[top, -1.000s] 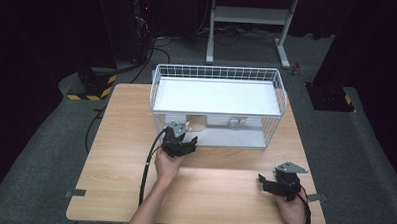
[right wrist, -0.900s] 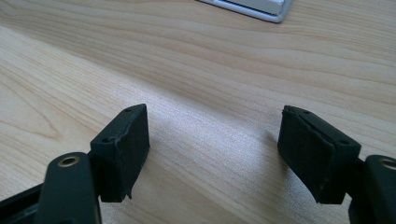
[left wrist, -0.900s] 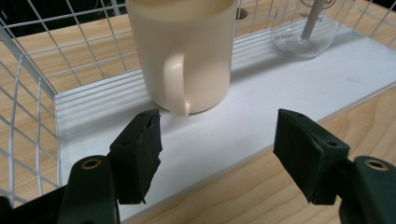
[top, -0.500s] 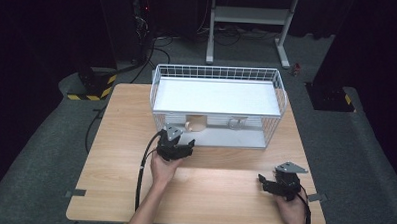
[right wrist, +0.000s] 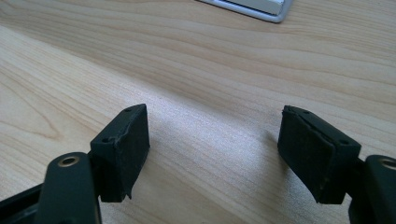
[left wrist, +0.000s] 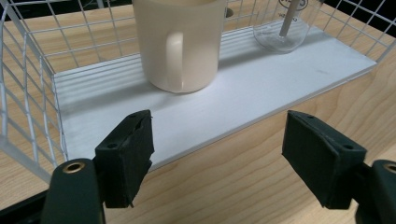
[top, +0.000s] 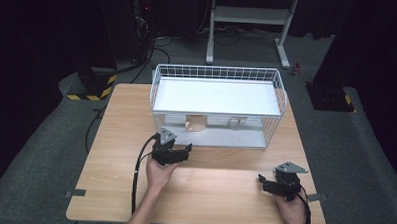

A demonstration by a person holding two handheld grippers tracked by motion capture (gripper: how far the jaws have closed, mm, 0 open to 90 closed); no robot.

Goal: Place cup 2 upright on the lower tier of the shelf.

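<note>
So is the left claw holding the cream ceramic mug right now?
No, the left claw is open and empty, short of the cream ceramic mug.

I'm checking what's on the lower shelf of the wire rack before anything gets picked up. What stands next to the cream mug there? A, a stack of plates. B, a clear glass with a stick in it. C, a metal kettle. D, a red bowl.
B: in the left gripper view the cream mug stands on the white shelf with a clear glass holding a pale stick beside it.
</note>
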